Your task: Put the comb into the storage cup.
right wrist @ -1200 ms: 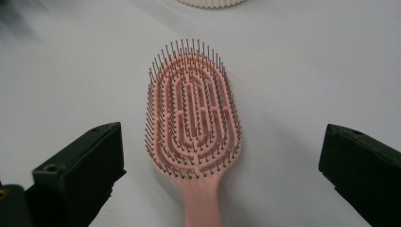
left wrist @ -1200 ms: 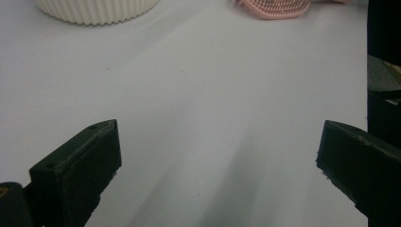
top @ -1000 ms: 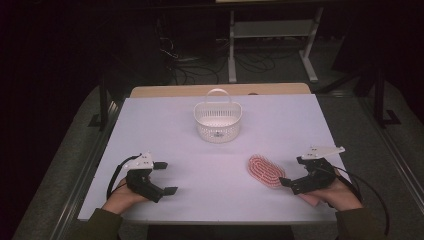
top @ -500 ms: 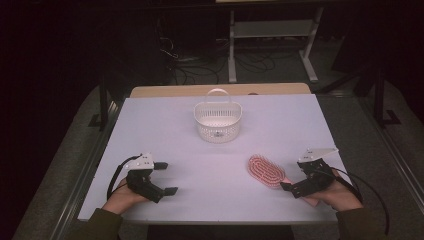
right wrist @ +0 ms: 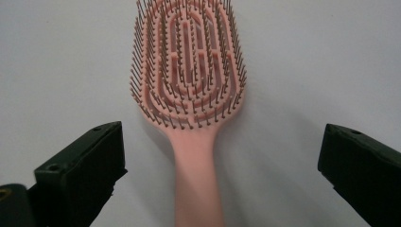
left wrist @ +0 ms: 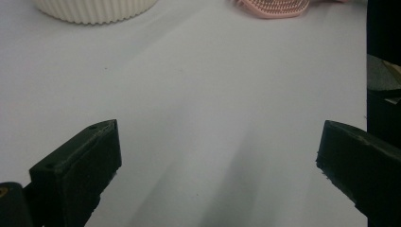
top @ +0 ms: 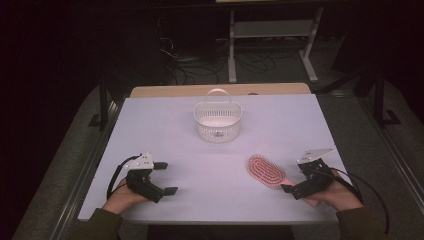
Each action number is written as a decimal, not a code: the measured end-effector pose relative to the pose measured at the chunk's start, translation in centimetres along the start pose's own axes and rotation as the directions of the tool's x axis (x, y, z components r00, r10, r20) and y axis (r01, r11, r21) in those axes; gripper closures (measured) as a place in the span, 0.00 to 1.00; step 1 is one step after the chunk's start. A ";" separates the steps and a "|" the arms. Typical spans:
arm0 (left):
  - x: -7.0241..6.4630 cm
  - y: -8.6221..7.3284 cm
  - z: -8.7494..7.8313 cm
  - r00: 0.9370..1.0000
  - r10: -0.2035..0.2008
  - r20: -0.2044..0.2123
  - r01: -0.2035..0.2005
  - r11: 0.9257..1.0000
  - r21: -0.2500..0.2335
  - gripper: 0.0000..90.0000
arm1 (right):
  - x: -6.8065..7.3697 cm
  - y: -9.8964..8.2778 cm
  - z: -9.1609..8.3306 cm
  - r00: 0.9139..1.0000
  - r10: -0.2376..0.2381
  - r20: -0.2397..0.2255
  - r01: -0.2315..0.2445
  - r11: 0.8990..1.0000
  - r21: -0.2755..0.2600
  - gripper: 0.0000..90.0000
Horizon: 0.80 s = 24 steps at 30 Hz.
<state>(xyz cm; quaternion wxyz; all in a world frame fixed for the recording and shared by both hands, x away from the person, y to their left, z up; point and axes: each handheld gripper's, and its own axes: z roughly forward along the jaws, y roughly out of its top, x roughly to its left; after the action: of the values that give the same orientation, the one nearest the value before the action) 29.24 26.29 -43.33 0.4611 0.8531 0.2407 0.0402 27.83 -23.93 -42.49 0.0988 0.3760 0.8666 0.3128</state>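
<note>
A pink hairbrush (top: 266, 171) lies bristles up on the white table (top: 165, 125), right of centre. My right gripper (top: 295, 178) is open at the brush's handle end. In the right gripper view the hairbrush (right wrist: 189, 71) points away from me, and its handle runs between the wide-apart jaws of the right gripper (right wrist: 222, 142) without touching either one. My left gripper (top: 164, 177) rests open near the front left of the table, with nothing between its fingers. In the left gripper view the left gripper (left wrist: 220, 142) has only bare table between its jaws, and the hairbrush (left wrist: 274, 6) lies far off.
A white slotted basket (top: 217, 120) with a raised handle stands at the middle back of the table; its base also edges into the left gripper view as the basket (left wrist: 94, 9). Beyond the table are a wooden board (top: 220, 90), cables and a metal stand on a dark floor.
My right gripper has dropped lower and shifted slightly toward the front edge, settling around the brush handle. The left gripper, brush and basket have stayed put.
</note>
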 end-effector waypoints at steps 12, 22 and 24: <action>0.0 0.0 0.0 1.000 0.001 0.001 -0.001 1.000 0.002 0.00 | 0.1 -0.2 0.3 1.000 -0.012 -0.003 0.013 0.999 0.041 0.04; 0.0 0.0 0.0 1.000 0.001 0.000 -0.001 1.000 0.002 0.00 | 0.3 -0.3 0.3 1.000 -0.026 -0.012 0.027 0.997 0.069 0.17; 0.0 0.0 0.0 1.000 0.001 -0.001 -0.001 1.000 0.000 0.00 | 0.3 -0.3 0.3 1.000 -0.025 -0.014 0.026 0.997 0.071 0.18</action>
<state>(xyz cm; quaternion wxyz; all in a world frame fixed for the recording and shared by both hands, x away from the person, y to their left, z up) 29.23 26.33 -43.31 0.4609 0.8533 0.2404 0.0411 27.55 -23.70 -42.90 0.0837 0.3663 0.8825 0.2829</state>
